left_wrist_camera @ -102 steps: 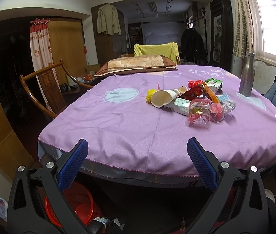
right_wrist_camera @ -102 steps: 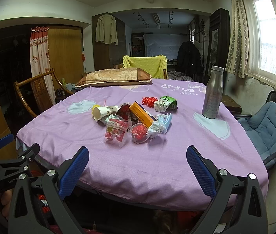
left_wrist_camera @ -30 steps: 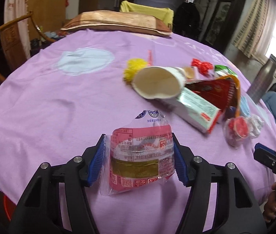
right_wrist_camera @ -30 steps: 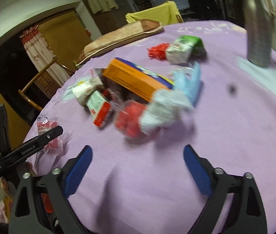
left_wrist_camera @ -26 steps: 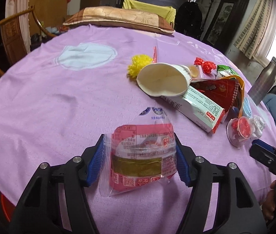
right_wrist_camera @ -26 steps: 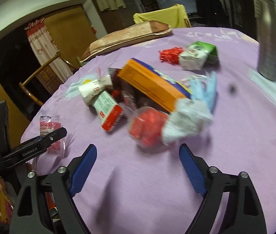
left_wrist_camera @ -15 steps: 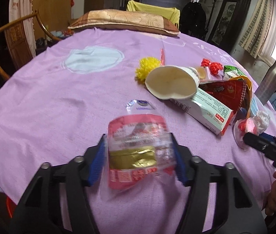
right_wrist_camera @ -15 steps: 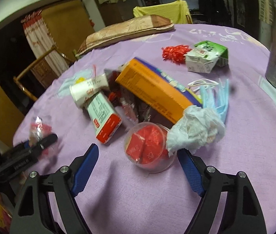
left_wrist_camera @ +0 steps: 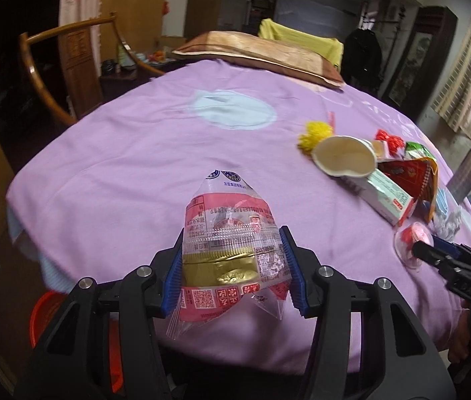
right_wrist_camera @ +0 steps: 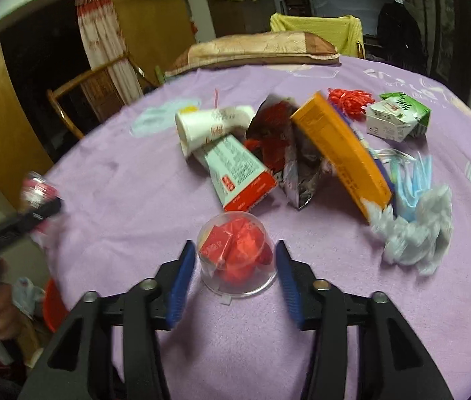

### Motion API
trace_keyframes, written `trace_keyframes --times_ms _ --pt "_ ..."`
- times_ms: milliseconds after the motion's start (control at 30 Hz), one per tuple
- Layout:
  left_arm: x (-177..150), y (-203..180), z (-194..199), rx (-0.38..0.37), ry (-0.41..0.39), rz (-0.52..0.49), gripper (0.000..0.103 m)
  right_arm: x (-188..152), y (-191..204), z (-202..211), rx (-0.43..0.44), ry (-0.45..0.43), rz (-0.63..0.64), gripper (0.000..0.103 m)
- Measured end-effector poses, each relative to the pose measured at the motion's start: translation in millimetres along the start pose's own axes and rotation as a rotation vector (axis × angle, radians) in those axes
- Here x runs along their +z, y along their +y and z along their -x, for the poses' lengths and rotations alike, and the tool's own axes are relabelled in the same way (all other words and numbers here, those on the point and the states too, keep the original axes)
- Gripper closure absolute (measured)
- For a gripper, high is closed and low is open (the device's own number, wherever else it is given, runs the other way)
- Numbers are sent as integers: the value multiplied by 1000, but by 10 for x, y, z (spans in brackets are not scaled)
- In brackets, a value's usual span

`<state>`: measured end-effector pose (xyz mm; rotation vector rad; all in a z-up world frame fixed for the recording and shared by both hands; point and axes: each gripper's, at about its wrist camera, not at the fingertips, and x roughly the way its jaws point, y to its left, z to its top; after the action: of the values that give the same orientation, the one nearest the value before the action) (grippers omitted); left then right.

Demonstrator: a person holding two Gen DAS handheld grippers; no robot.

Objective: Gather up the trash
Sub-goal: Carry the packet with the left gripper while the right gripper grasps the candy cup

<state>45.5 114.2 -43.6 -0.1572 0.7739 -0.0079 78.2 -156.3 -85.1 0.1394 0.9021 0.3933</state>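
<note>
Tablecloth [left_wrist_camera: 128,153]: lilac, pale blue patches | wrapper [left_wrist_camera: 232,246]: clear, pink and gold print | plastic cup [right_wrist_camera: 238,253]: clear, red contents | box [right_wrist_camera: 338,146]: orange | carton [right_wrist_camera: 398,116]: green-white

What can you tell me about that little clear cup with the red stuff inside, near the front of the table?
The clear plastic cup is small, dome-shaped and see-through, and sits mouth-down on the purple tablecloth. Crumpled red wrappers fill it. It stands apart from the trash pile, nearest the red-ended carton. The right hand-held gripper has a blue finger on either side of it, with slight gaps showing, so it looks framed rather than squeezed.
</note>
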Motion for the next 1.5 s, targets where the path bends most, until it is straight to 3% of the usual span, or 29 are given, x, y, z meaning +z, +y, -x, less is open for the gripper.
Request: trace_keyframes --times_ms 100,167,400,533,667,733,800,900,967,1167,1400,1500 --pt "-46 150 111 38 -7 22 51 1 61 -33 -7 -15 7 36" --pt "-73 283 175 66 -11 45 51 9 83 -46 -7 -23 8 55" --pt "-194 910 361 173 6 154 51 121 287 60 82 -81 19 54" --pt "-317 1379 456 243 21 239 51 281 598 54 169 -79 63 54" --pt "-514 1750 409 292 86 307 49 390 1017 -9 240 -54 126 54" --pt "-595 1884 364 301 128 333 45 393 1252 -24 270 -43 159 54" --pt "-639 1989 349 325 149 350 26 397 1450 -57 296 -27 188 54" --pt "-660 2083 461 368 119 361 12 384 1762 -106 336 6 238 54" --pt "-653 2148 534 404 93 370 9 368 1930 -117 353 19 268 54" --pt "-633 2343 748 516 21 416 7 244 2506 -206 430 97 354 54" --pt "-650 2698 781 513 -1 515 7 63 3184 -414 508 204 468 54" --pt "-663 2808 800 535 -10 547 7 20 3405 -476 555 239 501 40"
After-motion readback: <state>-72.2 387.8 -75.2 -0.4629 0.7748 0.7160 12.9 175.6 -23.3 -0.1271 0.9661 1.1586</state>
